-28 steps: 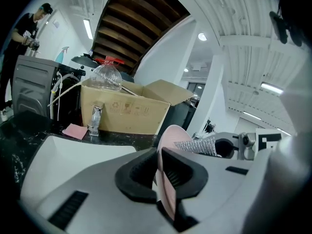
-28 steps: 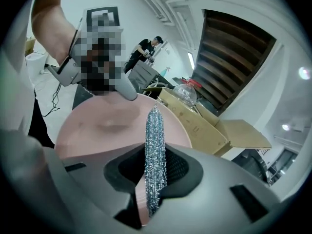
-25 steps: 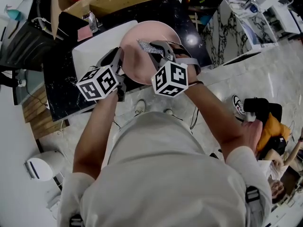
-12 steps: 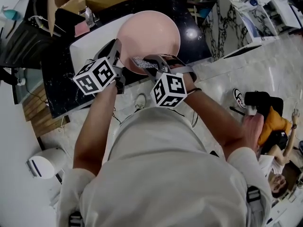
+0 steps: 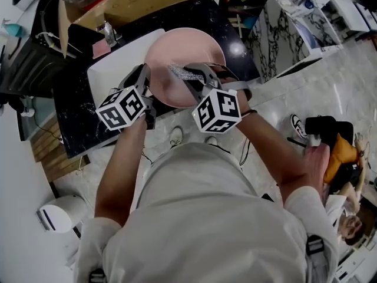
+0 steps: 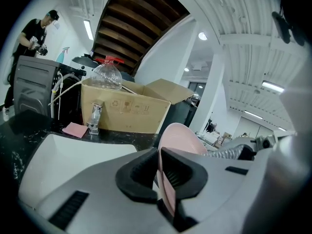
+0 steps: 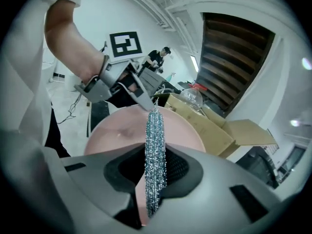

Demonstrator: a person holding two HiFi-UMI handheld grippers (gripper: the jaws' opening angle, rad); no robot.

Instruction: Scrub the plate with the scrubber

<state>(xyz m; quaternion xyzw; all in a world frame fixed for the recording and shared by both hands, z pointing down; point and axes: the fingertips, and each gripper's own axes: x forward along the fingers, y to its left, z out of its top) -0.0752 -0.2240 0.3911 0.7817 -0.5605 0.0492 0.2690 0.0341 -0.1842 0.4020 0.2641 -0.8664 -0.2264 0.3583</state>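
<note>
The pink plate (image 5: 177, 55) is held tilted over the black counter, its near-left rim pinched between the pads of my left gripper (image 5: 147, 81). Those jaws are closing on the rim (image 6: 168, 189), with the left gripper (image 6: 161, 172) gripping the plate edge-on. My right gripper (image 5: 193, 78) is shut on the silvery steel-wool scrubber (image 5: 182, 73), which lies against the plate's face. In the right gripper view the scrubber (image 7: 155, 140) hangs flat between the pads of the right gripper (image 7: 155, 179), with the plate (image 7: 119, 130) behind it and the left gripper (image 7: 139, 94) at its far rim.
A white basin (image 5: 109, 69) is set in the black counter (image 5: 73, 119) under the plate. Behind it are a cardboard box (image 6: 124, 113), a clear plastic jug (image 6: 107, 74), a tap (image 6: 95, 118) and a pink cloth (image 6: 74, 129). A person (image 6: 36, 28) stands far off.
The right gripper drew the scrubber down toward the plate's near rim, then back up onto its face. The left gripper kept its hold while the plate shifted slightly.
</note>
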